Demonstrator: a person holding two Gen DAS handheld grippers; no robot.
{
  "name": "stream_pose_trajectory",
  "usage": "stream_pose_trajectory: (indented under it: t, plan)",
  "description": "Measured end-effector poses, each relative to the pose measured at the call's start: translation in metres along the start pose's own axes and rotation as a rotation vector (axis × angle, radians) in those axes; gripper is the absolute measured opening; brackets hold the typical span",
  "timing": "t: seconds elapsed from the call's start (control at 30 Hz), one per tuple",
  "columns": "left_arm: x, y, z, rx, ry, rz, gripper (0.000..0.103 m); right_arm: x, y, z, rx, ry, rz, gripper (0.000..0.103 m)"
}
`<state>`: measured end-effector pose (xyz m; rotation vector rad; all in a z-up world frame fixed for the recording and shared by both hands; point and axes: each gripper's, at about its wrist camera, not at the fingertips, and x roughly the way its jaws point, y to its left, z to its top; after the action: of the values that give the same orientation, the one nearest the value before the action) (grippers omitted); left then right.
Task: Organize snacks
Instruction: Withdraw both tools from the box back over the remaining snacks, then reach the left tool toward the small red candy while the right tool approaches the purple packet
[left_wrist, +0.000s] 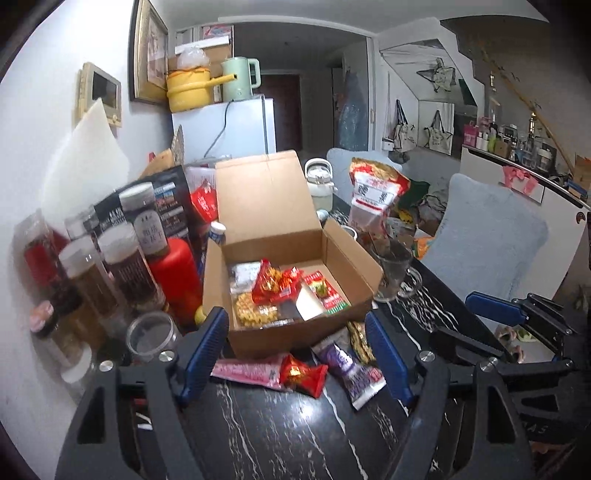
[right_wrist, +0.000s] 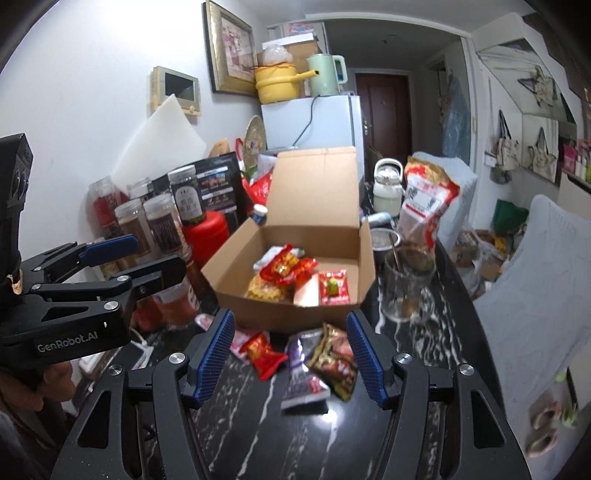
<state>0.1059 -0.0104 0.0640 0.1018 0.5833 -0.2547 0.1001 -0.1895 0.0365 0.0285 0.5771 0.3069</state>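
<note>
An open cardboard box stands on the black marble table and holds several snack packets. In front of it lie a pink packet, a red packet, a purple packet and a dark brown-gold packet. My left gripper is open and empty, above the loose packets near the box front. My right gripper is open and empty, over the same packets. The left gripper also shows at the left in the right wrist view.
Tall lidded jars and a red canister crowd the table left of the box. A glass mug and a big red-gold bag stand right of it. A pale cushioned chair is at the right.
</note>
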Motion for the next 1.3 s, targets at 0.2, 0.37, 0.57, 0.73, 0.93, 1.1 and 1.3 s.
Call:
stream_pose_trajectory:
  t: [0.2, 0.37, 0.57, 0.73, 0.93, 1.1, 1.3]
  plan:
    - [0.007, 0.005, -0.020, -0.041, 0.043, -0.042, 0.076, 0.002, -0.001, -0.019, 0.023, 0.026, -0.002, 0.063]
    - [0.019, 0.012, -0.035, -0.066, 0.083, -0.047, 0.076, 0.012, -0.001, -0.032, 0.027, 0.056, -0.001, 0.063]
    - [0.036, 0.023, -0.052, -0.109, 0.136, -0.056, 0.076, 0.032, -0.001, -0.046, 0.041, 0.099, 0.018, 0.063]
    - [0.052, 0.032, -0.064, -0.145, 0.169, -0.070, 0.076, 0.050, -0.002, -0.056, 0.052, 0.139, 0.042, 0.063]
    - [0.072, 0.033, -0.076, -0.142, 0.206, -0.087, 0.076, 0.069, -0.004, -0.063, 0.058, 0.163, 0.053, 0.063]
    - [0.096, 0.030, -0.088, -0.144, 0.258, -0.127, 0.076, 0.088, -0.006, -0.071, 0.054, 0.201, 0.055, 0.063]
    - [0.121, 0.029, -0.092, -0.145, 0.294, -0.157, 0.076, 0.107, -0.019, -0.078, 0.066, 0.243, 0.043, 0.063]
